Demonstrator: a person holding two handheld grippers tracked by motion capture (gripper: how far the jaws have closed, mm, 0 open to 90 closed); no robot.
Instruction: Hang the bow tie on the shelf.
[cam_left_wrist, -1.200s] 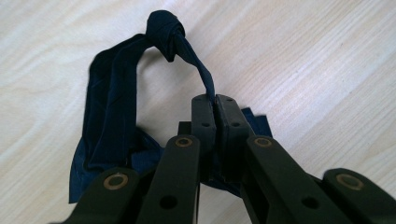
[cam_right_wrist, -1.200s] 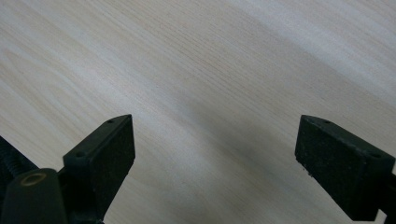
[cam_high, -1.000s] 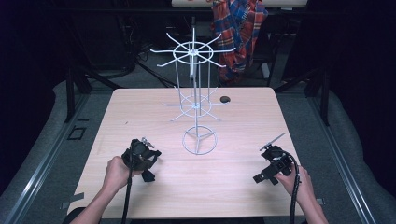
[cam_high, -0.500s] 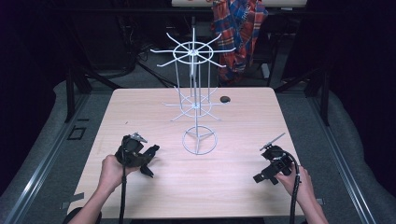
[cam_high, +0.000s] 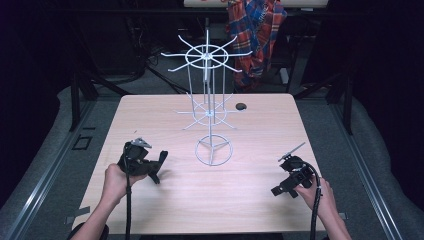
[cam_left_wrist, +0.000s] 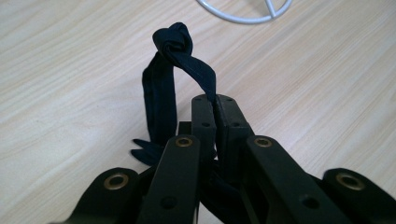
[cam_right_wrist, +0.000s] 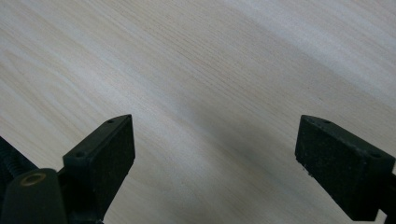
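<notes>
A dark navy fabric band (cam_left_wrist: 173, 42) with a knot at its top loops up from my left gripper (cam_left_wrist: 215, 100), whose jaws are shut on one end of it. In the high view the left gripper (cam_high: 156, 169) is held just above the table at the front left, left of the white wire stand (cam_high: 206, 100). The stand's ring base (cam_left_wrist: 243, 18) lies just beyond the band. My right gripper (cam_high: 284, 186) rests at the front right, and its jaws (cam_right_wrist: 215, 154) stand wide open over bare wood.
The wire stand has two tiers of spoke hooks and stands mid-table on a ring base (cam_high: 214, 150). A small black object (cam_high: 241, 106) lies behind it near the far edge. A plaid shirt (cam_high: 255, 30) hangs beyond the wooden table (cam_high: 150, 120).
The left hand has drawn slightly left and turned its gripper, carrying the band with it. The right gripper has stayed put.
</notes>
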